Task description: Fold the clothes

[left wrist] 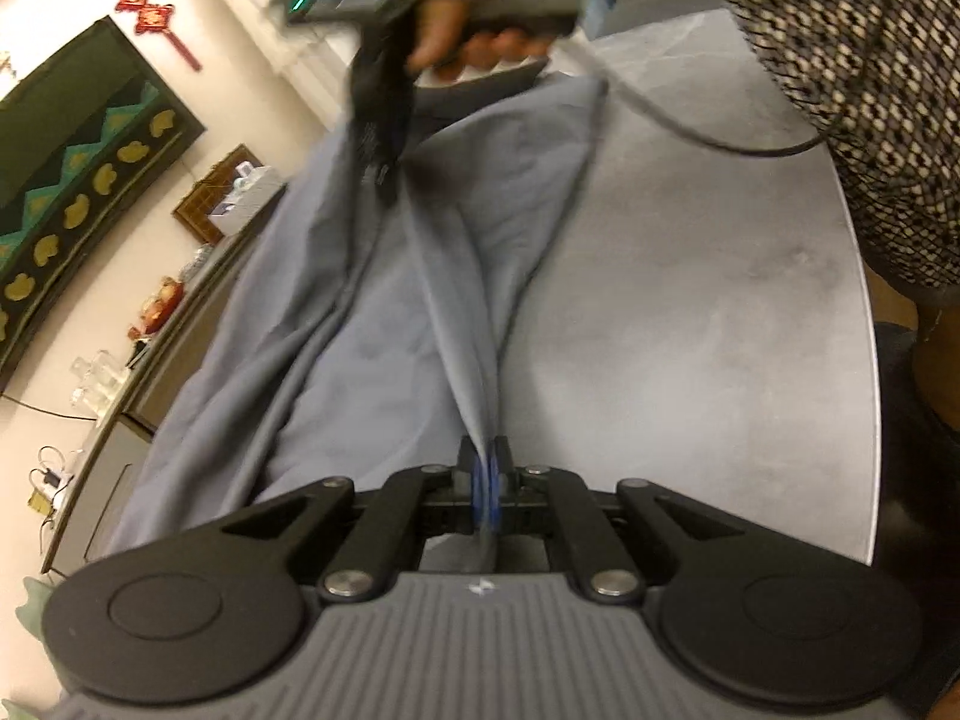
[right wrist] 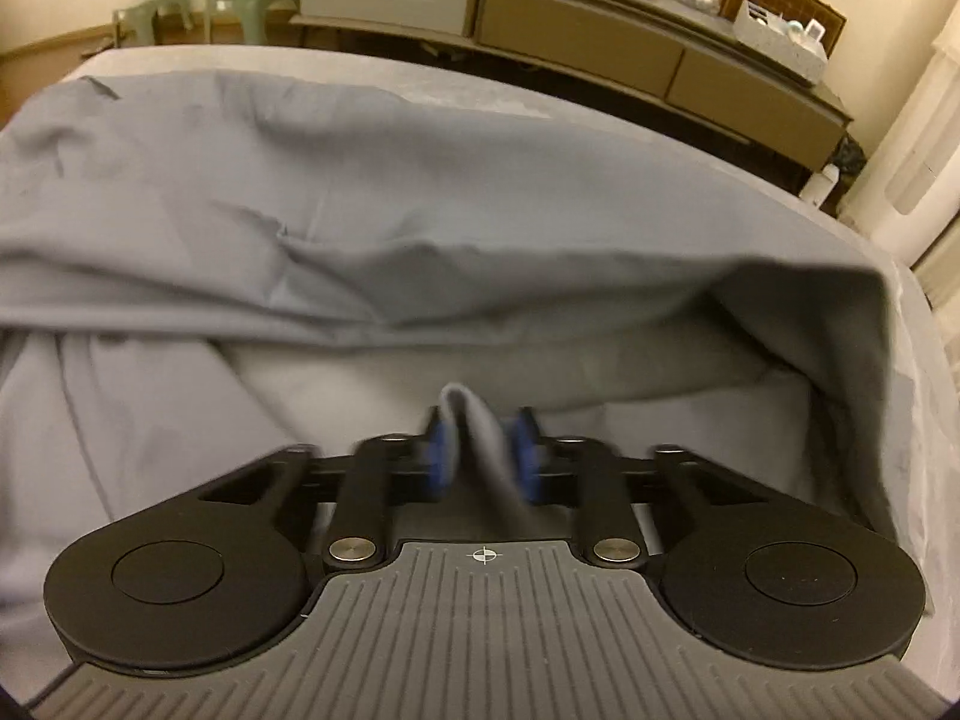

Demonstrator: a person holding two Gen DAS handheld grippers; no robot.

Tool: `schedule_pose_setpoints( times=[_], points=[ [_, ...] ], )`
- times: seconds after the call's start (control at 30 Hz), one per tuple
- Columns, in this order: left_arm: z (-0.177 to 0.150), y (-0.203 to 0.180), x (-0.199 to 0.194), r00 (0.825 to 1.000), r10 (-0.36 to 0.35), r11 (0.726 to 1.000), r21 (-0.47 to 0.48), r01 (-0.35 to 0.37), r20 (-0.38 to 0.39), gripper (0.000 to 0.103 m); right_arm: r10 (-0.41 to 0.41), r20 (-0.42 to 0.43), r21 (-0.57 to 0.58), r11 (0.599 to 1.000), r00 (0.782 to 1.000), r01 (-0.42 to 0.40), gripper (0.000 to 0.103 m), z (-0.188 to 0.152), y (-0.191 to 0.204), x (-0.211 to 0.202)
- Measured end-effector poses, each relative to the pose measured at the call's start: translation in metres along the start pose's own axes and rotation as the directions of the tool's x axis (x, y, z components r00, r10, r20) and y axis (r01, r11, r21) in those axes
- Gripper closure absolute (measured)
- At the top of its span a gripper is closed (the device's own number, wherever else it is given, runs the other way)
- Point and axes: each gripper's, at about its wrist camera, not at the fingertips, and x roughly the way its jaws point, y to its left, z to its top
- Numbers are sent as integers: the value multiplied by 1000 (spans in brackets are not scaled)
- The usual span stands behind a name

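On the grey table [left wrist: 690,312], lying half-spread and barely folded, with most folding left, the blue-grey garment [left wrist: 372,300], pinched in the clamped left gripper [left wrist: 491,468] and passing between the narrowly parted, apparently non-pressing pads [right wrist: 441,450] of the right gripper [right wrist: 480,450].

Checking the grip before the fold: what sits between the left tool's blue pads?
A bunched ridge of the grey garment, pinched between the left tool's pads; the left wrist view shows it.
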Motion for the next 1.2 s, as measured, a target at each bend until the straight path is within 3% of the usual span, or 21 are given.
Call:
schedule_pose_setpoints(
  times=[0.1, 0.2, 0.27, 0.33, 0.43, 0.5, 0.57, 0.67, 0.73, 0.83, 0.93, 1.0, 1.03, 1.07, 1.13, 1.2],
  points=[
    [0, 14, -10, 999, 20, 999, -26, -19, 26, 98, -14, 128, 39, 999, 992, 9, 93, -16, -21, -64],
    [1, 22, -20, 999, 19, 998, -62, -16, 47, 92, -10, 207, 75, 997, 978, -5, 93, -55, -38, -123],
    [0, 23, -25, 998, 18, 997, -73, -14, 56, 88, 1, 203, 111, 994, 979, -23, 93, -102, -49, -146],
    [1, 24, -28, 998, 9, 996, -85, -4, 64, 85, 19, 143, 151, 988, 989, -41, 93, -152, -55, -146],
    [7, 23, -29, 998, -10, 994, -104, 16, 65, 84, 25, 97, 168, 985, 995, -41, 84, -194, -59, -151],
    [10, 20, -29, 998, -19, 994, -106, 25, 64, 81, 43, 125, 212, 975, 991, -69, 64, -205, -69, -157],
    [13, 15, -28, 998, -26, 995, -98, 31, 60, 76, 25, 157, 248, 967, 987, -64, 42, -208, -76, -158],
    [17, 7, -24, 998, -47, 995, -86, 51, 52, 72, -37, 216, 276, 961, 976, -24, 41, -202, -76, -161],
    [20, 2, -20, 997, -62, 995, -78, 65, 40, 71, -59, 287, 256, 967, 956, -17, 39, -188, -66, -169],
    [17, -5, -12, 997, -72, 995, -63, 73, 10, 71, 29, 360, 197, 975, 933, -107, 16, -154, -51, -171],
    [13, -11, -7, 997, -80, 995, -63, 79, -12, 71, 49, 261, 83, 994, 964, -73, 13, -109, -28, -140],
    [7, -12, -5, 996, -80, 995, -65, 78, -26, 71, 10, 143, 8, 1000, 990, -12, 23, -87, -16, -103],
    [4, -12, -3, 996, -80, 995, -67, 78, -33, 71, -25, 68, -39, 999, 997, 28, 41, -81, -11, -81],
    [1, -12, -2, 996, -80, 995, -68, 77, -40, 71, -69, -9, -92, 993, 998, 68, 70, -76, -7, -58],
    [-3, -9, 0, 997, -60, 995, -77, 56, -52, 71, -174, -103, -185, 971, 979, 153, 102, -67, -8, -23],
    [-5, -2, 0, 998, -33, 996, -88, 28, -56, 71, -234, -85, -195, 957, 969, 214, 103, -53, -20, -22]
  ],
)
